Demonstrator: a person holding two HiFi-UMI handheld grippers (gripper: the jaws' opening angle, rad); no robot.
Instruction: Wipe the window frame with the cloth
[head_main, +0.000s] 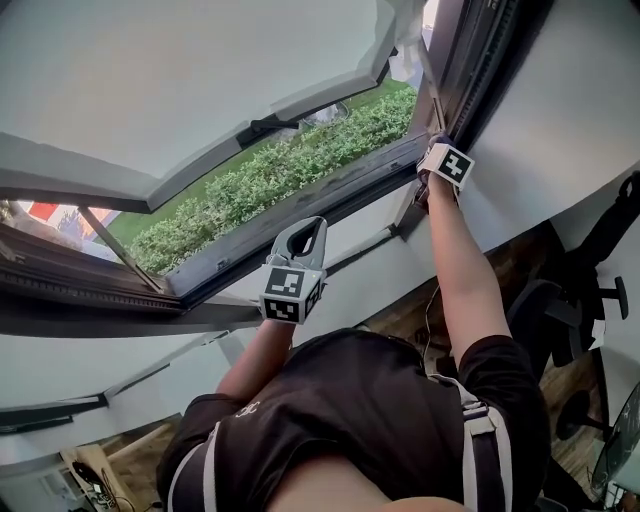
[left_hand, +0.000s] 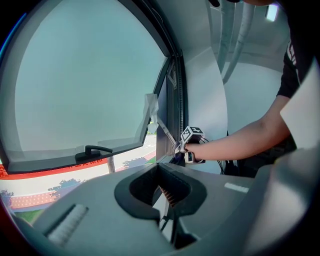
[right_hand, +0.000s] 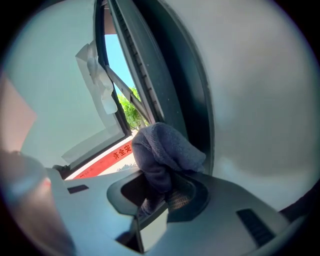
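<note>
The dark window frame (head_main: 345, 195) runs across the head view, and its upright side (right_hand: 150, 75) fills the right gripper view. A blue-grey cloth (right_hand: 162, 152) is bunched in my right gripper (right_hand: 162, 187), which is shut on it. The cloth is pressed against the frame's right side, close to the lower corner. In the head view the right gripper (head_main: 437, 142) is raised at that corner. My left gripper (head_main: 310, 226) hovers below the bottom rail with its jaws shut on nothing. The left gripper view shows its jaws (left_hand: 161, 172) and, beyond them, the right gripper (left_hand: 191, 140) with the cloth (left_hand: 176, 159).
The sash (head_main: 180, 90) is swung outward, with a black handle (left_hand: 92, 150) on its lower rail. A metal stay arm (head_main: 118, 250) crosses the opening at the left. A hedge (head_main: 300, 165) lies outside. White film (right_hand: 95, 70) peels from the sash corner. An office chair (head_main: 585, 290) stands at the right.
</note>
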